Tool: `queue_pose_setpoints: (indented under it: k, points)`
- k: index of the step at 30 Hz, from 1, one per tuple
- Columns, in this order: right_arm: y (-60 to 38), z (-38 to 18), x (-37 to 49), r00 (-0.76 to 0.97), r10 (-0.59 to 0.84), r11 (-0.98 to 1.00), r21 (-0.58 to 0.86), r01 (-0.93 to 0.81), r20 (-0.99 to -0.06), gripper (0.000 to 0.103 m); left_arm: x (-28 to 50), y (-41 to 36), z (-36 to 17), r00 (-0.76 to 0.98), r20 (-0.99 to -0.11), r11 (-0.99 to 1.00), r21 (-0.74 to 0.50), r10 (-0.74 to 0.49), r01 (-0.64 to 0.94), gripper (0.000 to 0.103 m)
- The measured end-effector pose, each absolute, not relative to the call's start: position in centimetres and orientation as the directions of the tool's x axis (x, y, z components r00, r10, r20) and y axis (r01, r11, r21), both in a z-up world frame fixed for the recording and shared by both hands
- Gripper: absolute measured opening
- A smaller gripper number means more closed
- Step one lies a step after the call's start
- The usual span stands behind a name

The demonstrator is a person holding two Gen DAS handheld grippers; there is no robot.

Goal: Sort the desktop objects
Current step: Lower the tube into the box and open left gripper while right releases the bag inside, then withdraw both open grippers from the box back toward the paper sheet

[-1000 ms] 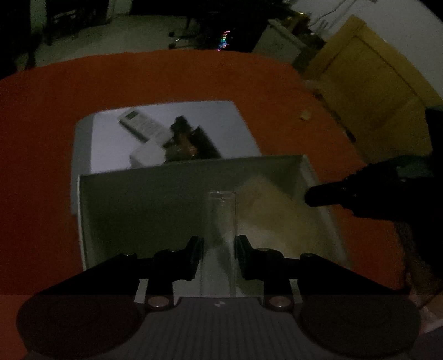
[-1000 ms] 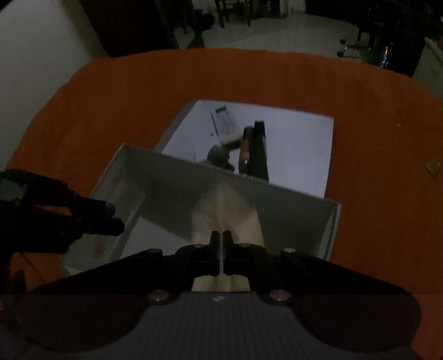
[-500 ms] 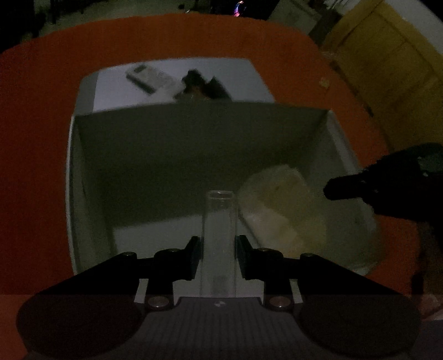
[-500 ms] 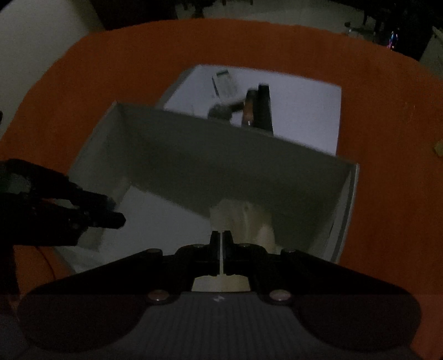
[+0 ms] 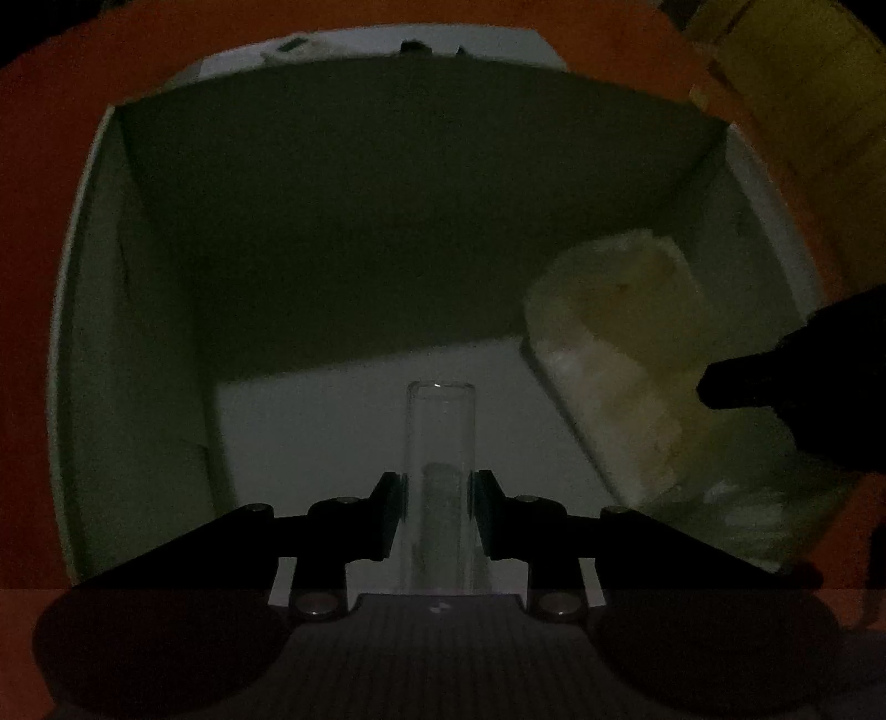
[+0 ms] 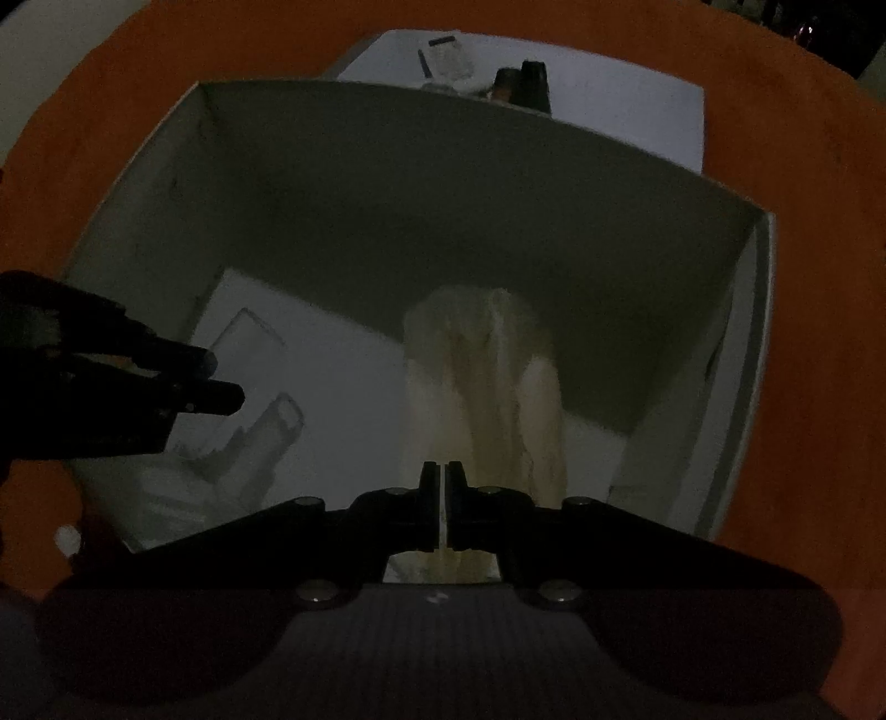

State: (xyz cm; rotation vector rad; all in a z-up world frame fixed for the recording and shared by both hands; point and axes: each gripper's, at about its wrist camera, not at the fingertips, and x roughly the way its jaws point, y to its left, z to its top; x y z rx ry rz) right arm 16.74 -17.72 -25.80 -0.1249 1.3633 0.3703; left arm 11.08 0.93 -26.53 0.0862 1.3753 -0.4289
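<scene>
A clear glass tube (image 5: 441,443) stands between the fingers of my left gripper (image 5: 440,493), which is shut on it, pointing down into a white open box (image 5: 138,310). My right gripper (image 6: 441,487) is shut on the thin edge of a cream plastic-wrapped pack (image 6: 487,376), which hangs inside the same box (image 6: 443,183). In the left wrist view the pack (image 5: 620,354) sits at the box's right side, with the right gripper's dark tip (image 5: 720,382) against it. In the right wrist view the left gripper (image 6: 221,382) shows at the left edge.
The box rests on an orange table (image 6: 819,166). Behind it lies a white board (image 6: 626,116) carrying a remote control (image 6: 448,52) and a dark object (image 6: 531,83). Yellow wooden furniture (image 5: 803,83) stands at the far right. The light is very dim.
Both grippers have come down into the box with the tube and the pack still held. The box walls now fill both views and the board behind has slid to the top edge.
</scene>
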Motion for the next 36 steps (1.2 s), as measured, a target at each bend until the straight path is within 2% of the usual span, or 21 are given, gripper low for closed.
queue_pose_setpoints:
  k: [2,4,6,8,11,13,15,17,20,24,26,29,36]
  points:
    - [-17.8,-26.0,16.4,0.153,0.187,0.933,0.127,-0.336,-0.97,0.004,10.9,0.9,-27.0,0.129,-0.966,0.922,-0.168,-0.225,0.348,0.026]
    - [-18.1,-26.1,15.9,0.149,0.186,0.932,0.127,-0.339,-0.971,0.004,10.7,0.8,-27.3,0.128,-0.97,0.924,-0.152,-0.208,0.352,0.032]
    - [-18.3,-26.2,15.6,0.144,0.186,0.932,0.128,-0.339,-0.972,0.004,10.6,0.8,-27.4,0.133,-0.97,0.926,-0.144,-0.201,0.348,0.054]
    - [-18.5,-26.5,15.5,0.139,0.186,0.931,0.13,-0.34,-0.973,0.004,10.5,1.0,-27.2,0.143,-0.968,0.929,-0.149,-0.207,0.339,0.063]
    - [-18.5,-26.7,15.6,0.133,0.186,0.932,0.132,-0.337,-0.974,0.004,10.6,1.3,-26.7,0.16,-0.961,0.93,-0.164,-0.226,0.33,0.084]
    - [-18.7,-26.6,15.5,0.134,0.187,0.934,0.133,-0.332,-0.973,0.006,10.6,1.5,-26.4,0.165,-0.955,0.929,-0.185,-0.247,0.321,0.087]
    - [-18.8,-26.5,15.6,0.14,0.182,0.936,0.128,-0.327,-0.973,0.016,10.5,1.5,-26.0,0.166,-0.95,0.927,-0.203,-0.265,0.316,0.092]
    - [-18.8,-26.4,15.7,0.145,0.185,0.941,0.133,-0.311,-0.972,0.032,10.4,1.4,-25.6,0.167,-0.947,0.924,-0.21,-0.273,0.32,0.094]
    - [-18.8,-26.0,15.9,0.152,0.203,0.942,0.151,-0.298,-0.967,0.041,10.2,1.0,-24.9,0.173,-0.944,0.919,-0.215,-0.283,0.329,0.102]
    - [-18.9,-25.6,15.9,0.16,0.221,0.94,0.166,-0.298,-0.962,0.057,10.0,0.8,-24.0,0.188,-0.934,0.911,-0.228,-0.305,0.343,0.103]
    - [-18.9,-25.5,15.9,0.16,0.229,0.938,0.173,-0.301,-0.96,0.072,10.0,0.9,-23.7,0.182,-0.932,0.912,-0.244,-0.315,0.328,0.103]
    - [-19.1,-25.3,15.8,0.169,0.233,0.938,0.176,-0.298,-0.958,0.087,10.1,1.3,-23.0,0.177,-0.926,0.91,-0.269,-0.335,0.314,0.103]
    - [-19.4,-22.8,16.0,0.186,0.281,0.923,0.212,-0.321,-0.942,0.09,10.5,2.3,-20.9,0.2,-0.907,0.907,-0.309,-0.372,0.286,0.103]
